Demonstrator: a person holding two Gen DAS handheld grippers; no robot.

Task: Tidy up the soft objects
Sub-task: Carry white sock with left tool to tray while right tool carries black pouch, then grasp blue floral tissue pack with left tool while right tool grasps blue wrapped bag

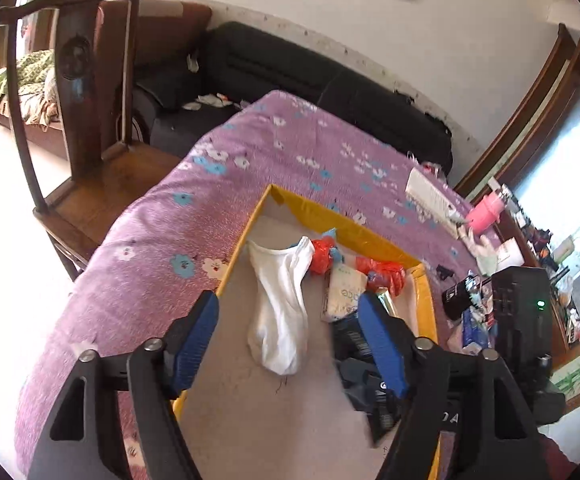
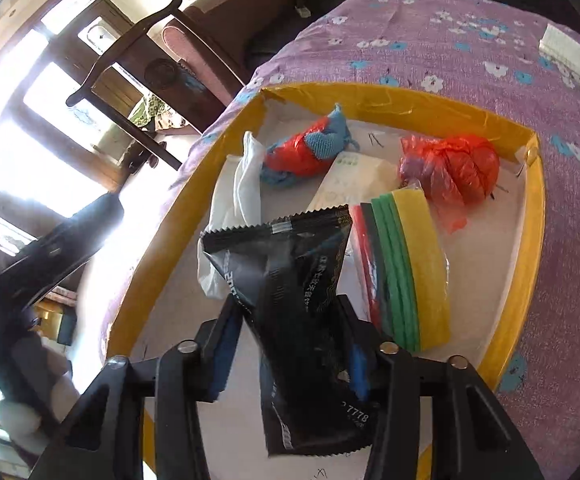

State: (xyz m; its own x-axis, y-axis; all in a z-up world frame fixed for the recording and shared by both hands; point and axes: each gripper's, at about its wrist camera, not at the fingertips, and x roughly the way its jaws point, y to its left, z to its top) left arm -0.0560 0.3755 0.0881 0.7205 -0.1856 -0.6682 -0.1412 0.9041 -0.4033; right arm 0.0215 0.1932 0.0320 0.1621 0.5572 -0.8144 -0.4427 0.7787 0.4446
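Right tongs (image 2: pixel 290 340) around black packet (image 2: pixel 290 280), left tongs (image 1: pixel 290 340) wide, empty

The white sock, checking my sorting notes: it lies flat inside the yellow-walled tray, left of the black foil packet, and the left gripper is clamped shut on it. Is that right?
Not quite. The white fabric sock does lie in the yellow-walled cardboard tray, left of the black foil packet. But the left gripper is open, its blue pads either side of the sock without pressing it, as the left wrist view shows.
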